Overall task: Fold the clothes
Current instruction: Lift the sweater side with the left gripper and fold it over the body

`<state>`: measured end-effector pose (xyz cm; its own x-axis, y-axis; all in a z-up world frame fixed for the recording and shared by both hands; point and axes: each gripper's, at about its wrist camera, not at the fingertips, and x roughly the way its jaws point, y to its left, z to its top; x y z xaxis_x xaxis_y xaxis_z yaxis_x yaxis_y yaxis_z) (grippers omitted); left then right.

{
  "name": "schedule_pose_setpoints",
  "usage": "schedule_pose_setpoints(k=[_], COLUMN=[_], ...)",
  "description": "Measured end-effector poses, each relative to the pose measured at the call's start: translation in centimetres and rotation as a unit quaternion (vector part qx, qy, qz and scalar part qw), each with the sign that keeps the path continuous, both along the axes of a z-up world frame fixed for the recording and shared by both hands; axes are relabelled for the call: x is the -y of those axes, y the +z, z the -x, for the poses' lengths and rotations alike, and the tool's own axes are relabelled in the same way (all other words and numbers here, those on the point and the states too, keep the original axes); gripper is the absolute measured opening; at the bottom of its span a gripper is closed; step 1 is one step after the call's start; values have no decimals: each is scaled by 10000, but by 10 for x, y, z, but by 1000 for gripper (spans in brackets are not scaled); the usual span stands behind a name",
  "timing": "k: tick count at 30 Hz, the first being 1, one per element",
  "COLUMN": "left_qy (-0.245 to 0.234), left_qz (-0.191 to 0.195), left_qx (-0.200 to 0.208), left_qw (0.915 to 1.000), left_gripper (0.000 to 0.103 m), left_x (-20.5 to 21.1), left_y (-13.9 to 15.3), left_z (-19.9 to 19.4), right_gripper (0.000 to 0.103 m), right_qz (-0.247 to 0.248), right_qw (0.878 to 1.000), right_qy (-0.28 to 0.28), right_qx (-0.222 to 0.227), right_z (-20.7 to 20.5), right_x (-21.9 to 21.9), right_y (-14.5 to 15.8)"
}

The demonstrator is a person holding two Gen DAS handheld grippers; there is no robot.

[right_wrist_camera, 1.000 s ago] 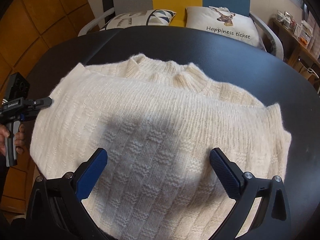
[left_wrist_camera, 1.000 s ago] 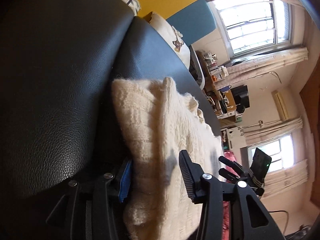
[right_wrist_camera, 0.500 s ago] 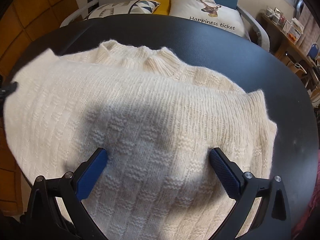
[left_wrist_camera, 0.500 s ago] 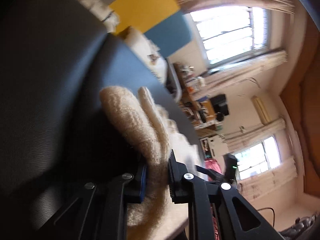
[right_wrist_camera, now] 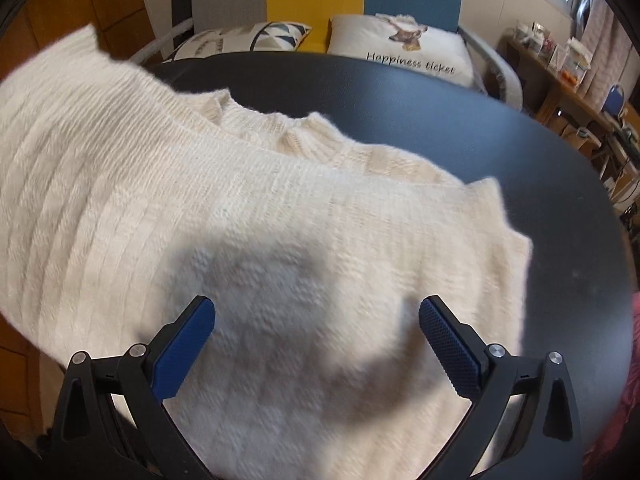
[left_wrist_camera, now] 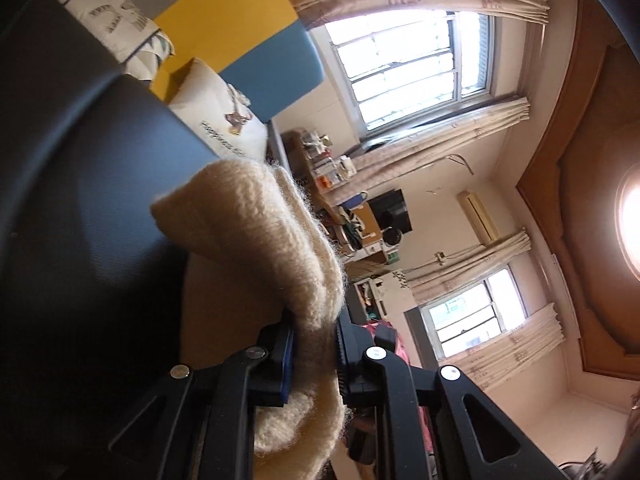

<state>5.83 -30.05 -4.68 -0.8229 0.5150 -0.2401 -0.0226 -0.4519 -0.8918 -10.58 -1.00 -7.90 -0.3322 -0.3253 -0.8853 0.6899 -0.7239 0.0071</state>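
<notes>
A: Which step are we at?

B: The side fold, I'd say. The left hand-held gripper (left_wrist_camera: 314, 354) is pinching the edge of the cream sweater (right_wrist_camera: 280, 240), with the knit bunched between its pads, and that edge is raised off the black tabletop (right_wrist_camera: 500, 128). From the right wrist view you can see the flap standing up at about ten o'clock, while the rest of the sweater lies flat in the middle of the tabletop, collar toward twelve o'clock.

A: And the right one?

B: The right hand-held gripper (right_wrist_camera: 316, 344) is spread wide, both blue pads apart, hovering over the sweater's body near six o'clock. Nothing sits between its fingers. Whether its tips touch the knit I cannot tell.

A: So what does the next move ask for?

B: My guess: carry the raised edge across toward three o'clock and lay it over the body so the fold line runs straight from collar to hem. The pinch has to hold until the flap is down, because a thick knit sags and can slip out.

A: Anything for the right side to do?

B: Probably press or steady the body so the whole garment doesn't drag across the slick surface. The cushions (right_wrist_camera: 400, 48) on the chair at twelve o'clock are well clear.
</notes>
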Motion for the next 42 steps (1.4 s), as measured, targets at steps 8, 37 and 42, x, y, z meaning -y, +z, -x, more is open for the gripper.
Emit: schedule_pose_setpoints(k=[8,37,42], left_qy=[-326,-410,-713], left_qz=[68,-363,-334], left_qx=[-42,876,1208], left_qw=[9994,9946,9895], left_gripper=[15,15,16], left_x=[-68,-168,-186], left_y=[29,-5,-19], left_z=[30,112,141], right_gripper=[103,103,103], right_qz=[16,685,741], right_qw=[9999,9975,9972], right_qy=[85,-96,-89], right_qx=[86,114,86], right_z=[2,-23,-31], right_x=[-14,-95,-87], right_y=[-26,-28,-27])
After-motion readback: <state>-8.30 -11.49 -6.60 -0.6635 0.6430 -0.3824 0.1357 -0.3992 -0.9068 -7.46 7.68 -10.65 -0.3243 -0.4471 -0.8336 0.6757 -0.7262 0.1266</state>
